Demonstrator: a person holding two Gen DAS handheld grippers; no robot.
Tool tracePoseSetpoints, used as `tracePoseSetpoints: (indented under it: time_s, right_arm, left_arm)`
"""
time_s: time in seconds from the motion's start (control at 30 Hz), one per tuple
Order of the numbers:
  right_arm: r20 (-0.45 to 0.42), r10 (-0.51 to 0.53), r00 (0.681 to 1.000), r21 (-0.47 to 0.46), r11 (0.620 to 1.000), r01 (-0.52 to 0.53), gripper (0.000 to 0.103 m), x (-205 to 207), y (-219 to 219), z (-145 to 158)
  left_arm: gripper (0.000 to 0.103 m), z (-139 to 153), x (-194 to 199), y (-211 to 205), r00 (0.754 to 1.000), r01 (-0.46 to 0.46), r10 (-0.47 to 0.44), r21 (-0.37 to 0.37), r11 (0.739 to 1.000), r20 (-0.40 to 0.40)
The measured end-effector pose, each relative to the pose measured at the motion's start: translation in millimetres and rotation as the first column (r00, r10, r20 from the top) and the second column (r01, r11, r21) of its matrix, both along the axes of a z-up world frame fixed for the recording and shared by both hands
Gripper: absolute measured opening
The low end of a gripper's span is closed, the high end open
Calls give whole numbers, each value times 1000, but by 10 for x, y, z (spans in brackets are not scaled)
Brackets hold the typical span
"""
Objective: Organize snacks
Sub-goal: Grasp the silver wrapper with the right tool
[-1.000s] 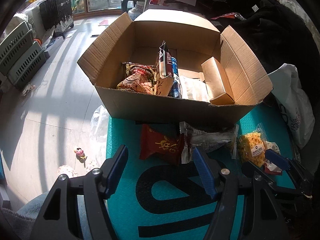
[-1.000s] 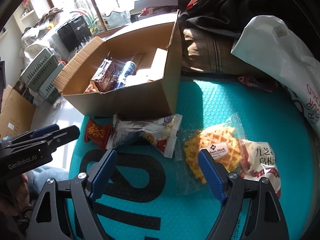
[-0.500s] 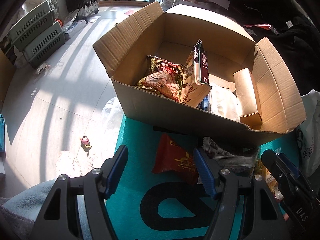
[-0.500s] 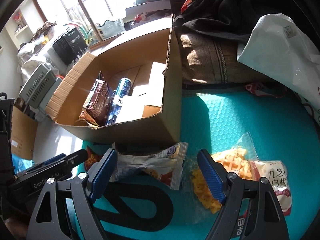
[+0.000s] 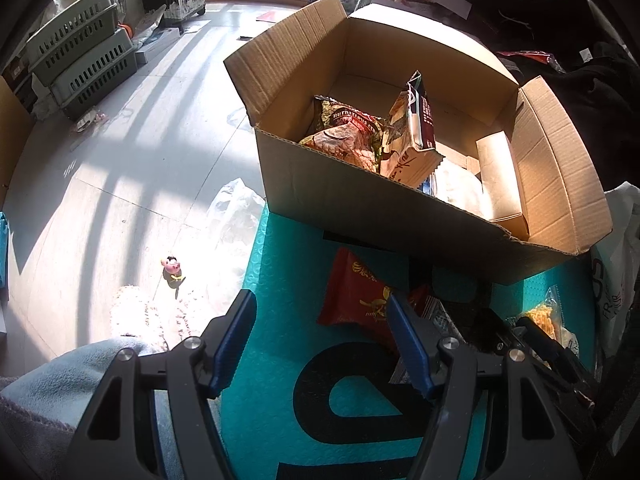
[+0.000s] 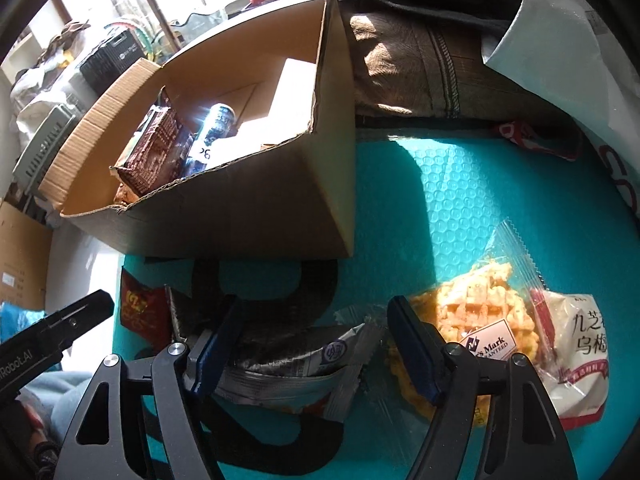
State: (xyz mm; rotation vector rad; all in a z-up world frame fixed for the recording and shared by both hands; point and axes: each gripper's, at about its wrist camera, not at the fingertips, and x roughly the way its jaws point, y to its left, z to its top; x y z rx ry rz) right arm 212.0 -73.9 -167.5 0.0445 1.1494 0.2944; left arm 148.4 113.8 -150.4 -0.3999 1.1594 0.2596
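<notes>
Left gripper (image 5: 320, 322) hangs over the teal mat (image 5: 280, 408), jaws spread wide with nothing between them, the red snack packet (image 5: 354, 300) lying just ahead of its right finger. Right gripper (image 6: 314, 330) is low, also spread wide, straddling the silver snack pouch (image 6: 288, 364) without pinching it. The waffle packet (image 6: 476, 320) sits beside its right finger. Behind them the cardboard box (image 6: 256, 208) already carries several snacks, a brown packet (image 6: 154, 152) upright inside.
</notes>
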Motion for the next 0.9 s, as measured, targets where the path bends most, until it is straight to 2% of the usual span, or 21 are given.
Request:
tracePoseSetpoints:
  time_s: [0.37,0.5,0.57,0.63,0.73,0.8,0.9]
  right_arm:
    - [-50,46,998,31,999,-45,75,-365,-148,139]
    - [-90,-41,995,62,997,46,75,-499,-236,268]
    - [-141,-79,987,117,989,96,70,-571,-264,264]
    - [-208,-94,974,177,975,132,68,-617,-273,211]
    - [-281,-90,956,238,958,160,65,-626,-189,85]
    - [-304,-96,948,260,949,179,63,-590,-140,30]
    - [-304,-122,945,271,940,208,63,-496,-86,-14]
  left_arm:
    - [67,274,-255,-29,998,63,-63,-3,998,21]
    - [67,357,-327,-21,997,68,-67,-23,997,25]
    - [67,395,-357,-12,997,73,-73,-24,997,27]
    - [67,434,-365,-5,997,75,-75,-4,997,32]
    - [67,498,-377,2,995,89,-92,64,994,46]
    - [67,531,-380,28,994,95,-100,91,991,51]
    - [67,535,-377,94,994,88,-93,84,993,57]
